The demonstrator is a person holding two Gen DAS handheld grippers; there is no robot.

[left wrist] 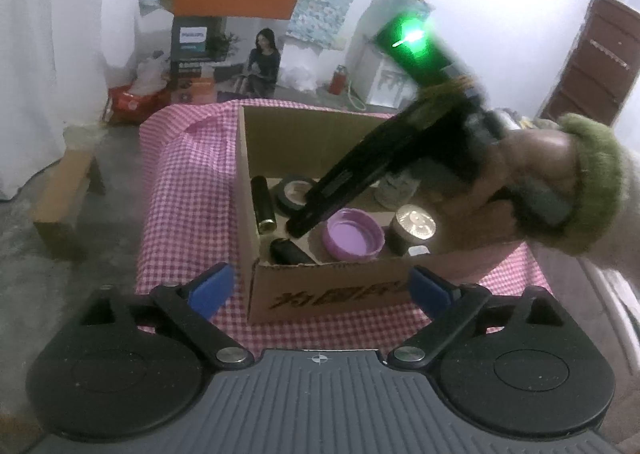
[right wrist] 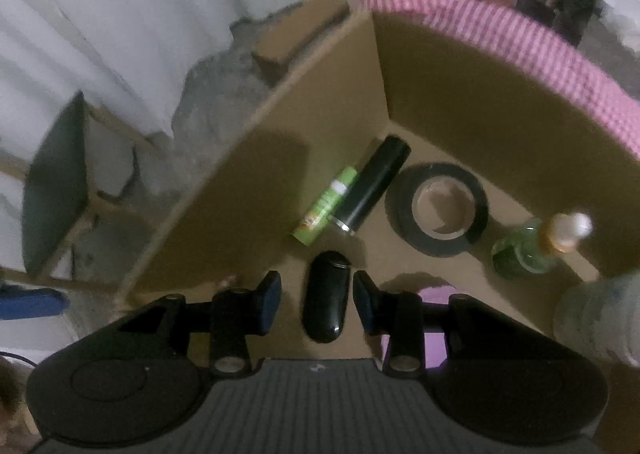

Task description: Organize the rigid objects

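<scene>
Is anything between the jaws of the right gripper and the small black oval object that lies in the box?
Nothing visible is in the way. The black oval object lies on the floor of the cardboard box, directly between the jaws of the right gripper, with a small gap on each side. The jaws do not press on it.

A pink checked cloth covers the table; the cardboard box stands on it.

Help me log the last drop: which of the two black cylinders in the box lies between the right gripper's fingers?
The short rounded black capsule, lying between the open right gripper, untouched. The longer black tube with the metal ring lies farther off beside the green stick.
</scene>
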